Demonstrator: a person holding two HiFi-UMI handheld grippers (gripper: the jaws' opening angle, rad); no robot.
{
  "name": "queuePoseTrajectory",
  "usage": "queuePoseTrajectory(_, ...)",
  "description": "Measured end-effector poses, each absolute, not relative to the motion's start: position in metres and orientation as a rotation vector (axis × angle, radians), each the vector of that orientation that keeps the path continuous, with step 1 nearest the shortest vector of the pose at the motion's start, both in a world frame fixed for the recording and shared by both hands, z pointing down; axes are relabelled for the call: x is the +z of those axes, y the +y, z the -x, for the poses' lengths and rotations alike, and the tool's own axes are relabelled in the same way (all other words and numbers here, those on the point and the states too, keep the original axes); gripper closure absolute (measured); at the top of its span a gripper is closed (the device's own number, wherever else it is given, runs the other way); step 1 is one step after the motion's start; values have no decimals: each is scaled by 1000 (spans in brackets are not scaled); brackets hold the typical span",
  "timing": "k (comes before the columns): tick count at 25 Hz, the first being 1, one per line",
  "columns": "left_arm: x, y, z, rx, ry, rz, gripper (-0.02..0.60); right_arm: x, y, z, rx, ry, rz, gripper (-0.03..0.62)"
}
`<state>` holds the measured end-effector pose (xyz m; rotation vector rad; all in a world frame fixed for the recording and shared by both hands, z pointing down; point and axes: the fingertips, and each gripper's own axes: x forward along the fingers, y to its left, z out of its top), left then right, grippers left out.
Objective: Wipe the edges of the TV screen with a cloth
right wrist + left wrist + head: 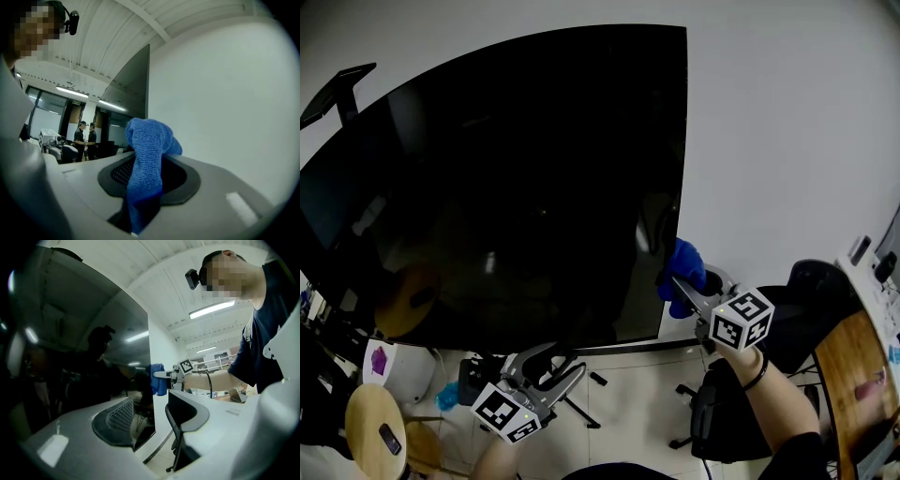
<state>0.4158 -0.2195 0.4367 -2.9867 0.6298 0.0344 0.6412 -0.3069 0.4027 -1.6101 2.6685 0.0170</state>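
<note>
Holding the blue cloth [149,140] pinched tight in the right gripper [150,180] at the right edge of the TV screen [516,187], near its lower corner; carrying the left gripper [146,423] half open, empty; likely leaving other edges undone.

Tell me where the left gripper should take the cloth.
Probably the bunched end of the cloth that sticks out past the right gripper's shut jaws, approached from the left with the open left gripper; the rest is pinched.
</note>
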Motion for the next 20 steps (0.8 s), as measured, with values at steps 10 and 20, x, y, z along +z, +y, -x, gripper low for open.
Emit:
queuePoseTrajectory(10,487,-215,-414,-73,683,3056,367,523,-306,-643,-214,2734,1677,461)
queuePoseTrajectory(20,510,-215,-417,-126,693,3095,367,638,-309,-643,-529,2783,1730,461)
